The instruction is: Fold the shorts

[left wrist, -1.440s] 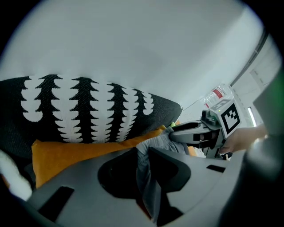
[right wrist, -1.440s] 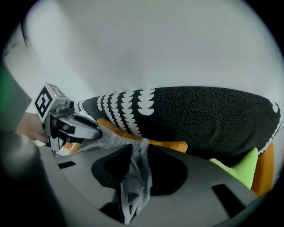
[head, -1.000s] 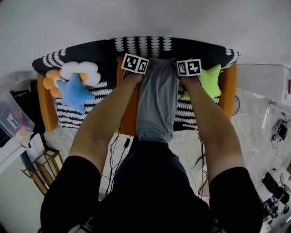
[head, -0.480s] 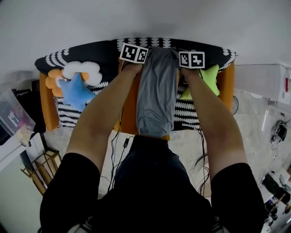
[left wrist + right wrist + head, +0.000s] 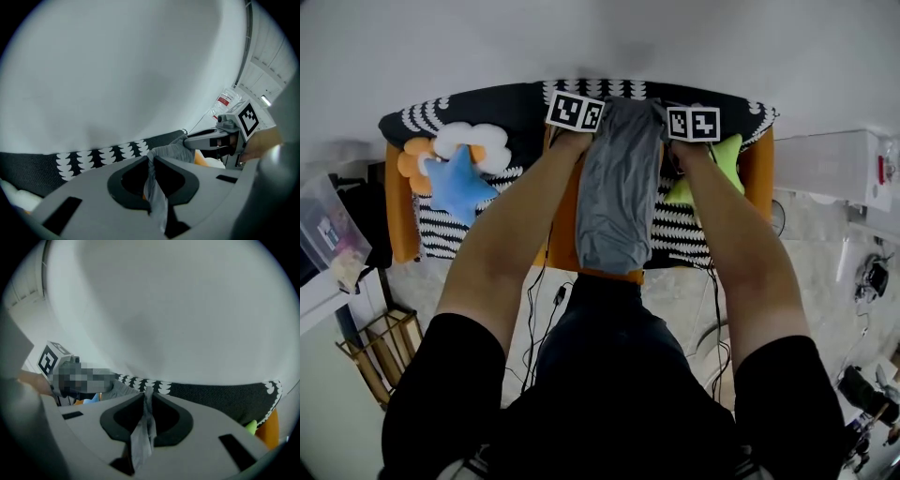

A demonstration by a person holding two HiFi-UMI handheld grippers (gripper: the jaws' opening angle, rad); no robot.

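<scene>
The left gripper (image 5: 151, 161) and right gripper (image 5: 147, 397) each have their jaws pinching a top corner of the grey shorts (image 5: 617, 187), which hang over the middle of the sofa (image 5: 516, 98), their lower end at its front edge. This looks like straightening before the fold. The next move calls for lowering them flat between the blue star cushion (image 5: 457, 183) and the green star cushion (image 5: 722, 159). A white wall (image 5: 600, 37) stands behind.

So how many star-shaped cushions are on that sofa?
2: a blue star cushion at the left end, and a green star cushion on the right, partly behind the person's right arm. The hanging shorts may hide more.
</scene>
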